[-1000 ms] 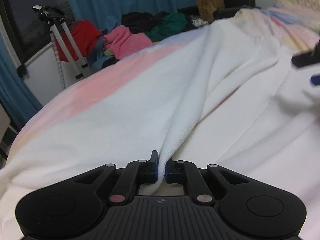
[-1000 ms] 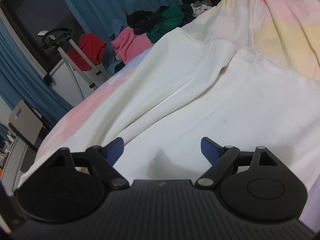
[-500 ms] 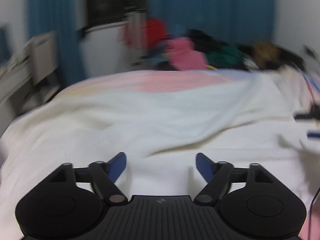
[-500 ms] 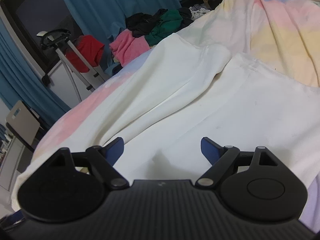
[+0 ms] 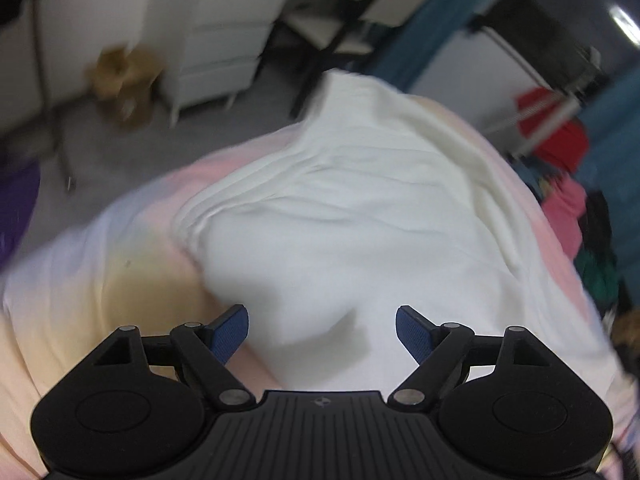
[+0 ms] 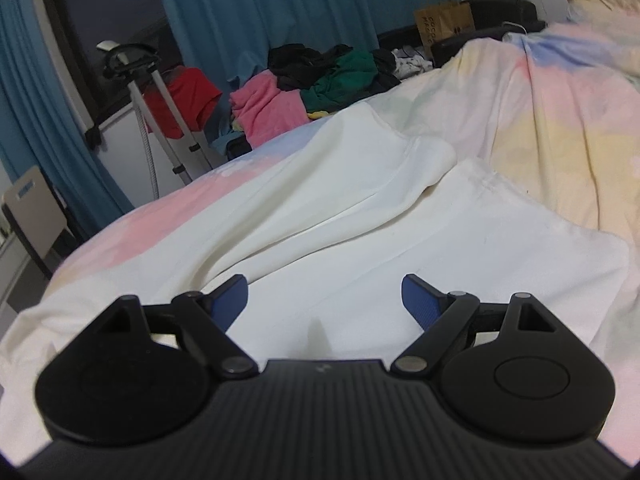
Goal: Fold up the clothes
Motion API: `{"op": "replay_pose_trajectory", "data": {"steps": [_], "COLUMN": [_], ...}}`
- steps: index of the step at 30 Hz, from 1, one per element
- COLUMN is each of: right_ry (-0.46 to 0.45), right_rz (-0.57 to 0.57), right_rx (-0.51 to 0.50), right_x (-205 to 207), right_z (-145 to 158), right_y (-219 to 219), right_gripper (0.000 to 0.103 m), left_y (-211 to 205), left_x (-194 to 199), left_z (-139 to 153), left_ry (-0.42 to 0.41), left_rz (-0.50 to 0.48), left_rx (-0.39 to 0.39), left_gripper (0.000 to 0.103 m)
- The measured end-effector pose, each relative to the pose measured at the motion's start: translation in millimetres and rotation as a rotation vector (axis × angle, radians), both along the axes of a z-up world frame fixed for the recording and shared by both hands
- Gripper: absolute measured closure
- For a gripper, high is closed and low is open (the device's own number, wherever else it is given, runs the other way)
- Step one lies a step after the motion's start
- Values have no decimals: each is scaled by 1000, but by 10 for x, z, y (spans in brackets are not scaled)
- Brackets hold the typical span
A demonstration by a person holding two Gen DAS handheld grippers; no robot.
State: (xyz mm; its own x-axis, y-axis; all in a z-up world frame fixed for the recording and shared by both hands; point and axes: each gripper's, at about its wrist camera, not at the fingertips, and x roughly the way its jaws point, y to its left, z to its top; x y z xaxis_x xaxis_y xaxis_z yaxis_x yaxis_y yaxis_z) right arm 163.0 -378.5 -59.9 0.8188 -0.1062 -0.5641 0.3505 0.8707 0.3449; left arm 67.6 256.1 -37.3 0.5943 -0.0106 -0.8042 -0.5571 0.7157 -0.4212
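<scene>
Now my left gripper [image 5: 322,330] has let go of the white garment [image 5: 360,216] lying rumpled across the bed [image 6: 560,128], both grippers gaping and empty, so I need a fresh grip.

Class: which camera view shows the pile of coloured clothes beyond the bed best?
The right wrist view: the pile of coloured clothes is sharp there, with pink, green and black pieces distinct. The left wrist view shows only a blurred strip of it at the right edge.
</scene>
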Motion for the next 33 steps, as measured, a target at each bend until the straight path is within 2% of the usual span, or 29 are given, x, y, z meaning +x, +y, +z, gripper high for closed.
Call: {"op": "replay_pose_trajectory", "data": {"steps": [5,9,15,20,22,25,26,28,30,33], "right_ry": [9,13,19,16,14,10,8,3,-2,-3], "right_rz": [24,39,24,31,33,29,27,23,19,13], "right_rx": [-49,-62,-28,-11,-16,-12,-7,2,5,10], "right_x": [-73,-122,-93,-37,-39,-58,-69,-76,-86,-101], "right_z": [44,53,3,-16,-9,-2,-1,12,24,23], "right_y": [120,153,97,116,135,134,131,125,119,108], "right_gripper": [17,17,17,17,17,17,17,17,17,17], "left_y": [157,156,142,146,143,123,111,95,70,53], "left_x": [57,60,-5,-121,-152,-160,-152,-55,-25,-18], "left_z": [-345,-470,-452,-287,-239,-239,-251,-353,-429,-504], "left_ry": [25,-31,-150,-347,-385,-369,-344,-242,-175,-121], "left_rz": [61,87,83,46,51,50,51,64,70,88], "left_rx": [-157,-220,-303,-364,-361,-352,-340,-303,-300,-324], "left_gripper": [20,20,20,20,20,20,20,21,21,21]}}
